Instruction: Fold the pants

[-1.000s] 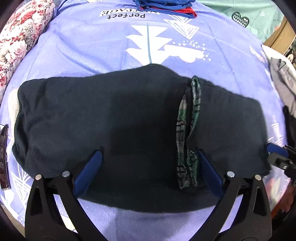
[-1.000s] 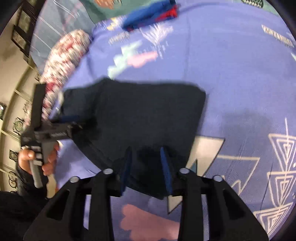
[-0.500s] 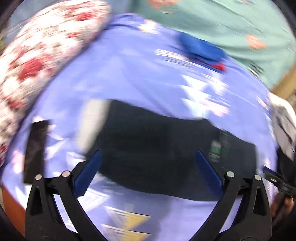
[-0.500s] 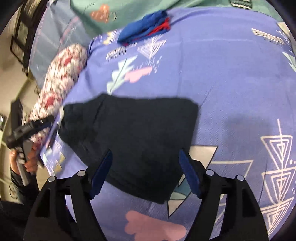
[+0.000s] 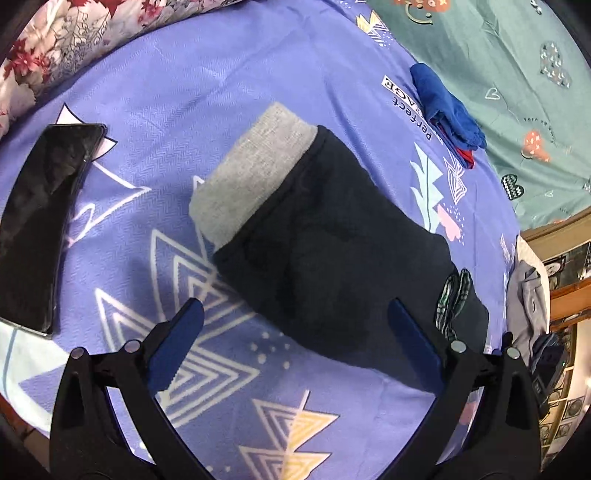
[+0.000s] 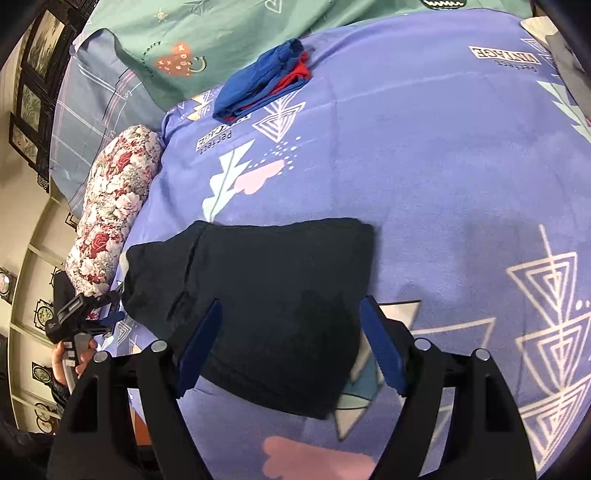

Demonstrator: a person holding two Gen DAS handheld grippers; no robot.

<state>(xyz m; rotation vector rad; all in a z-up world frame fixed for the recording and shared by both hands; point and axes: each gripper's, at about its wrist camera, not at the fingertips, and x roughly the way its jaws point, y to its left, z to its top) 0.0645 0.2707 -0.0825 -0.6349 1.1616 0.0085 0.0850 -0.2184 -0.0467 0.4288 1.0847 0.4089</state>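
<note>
Now I am holding both the left claw (image 5: pixel 291 339) and right claw (image 6: pixel 291 347) wide, the right's jaws having just been opening, gripping nothing, above the folded pants (image 5: pixel 332 258) on the bed (image 5: pixel 221 92).

A purple bedspread (image 5: pixel 258 74) printed with white triangles covers the bed under both tongs. In the left wrist view a black phone (image 5: pixel 40 221) lies flat on it, well to the left of the tongs, and a floral pillow (image 5: pixel 74 40) sits beyond it at the top left. A folded blue and red garment (image 6: pixel 266 83) rests far ahead of the right tongs, near a green sheet (image 6: pixel 229 33). Grey clothes (image 5: pixel 528 299) lie at the right edge of the left wrist view.
</note>
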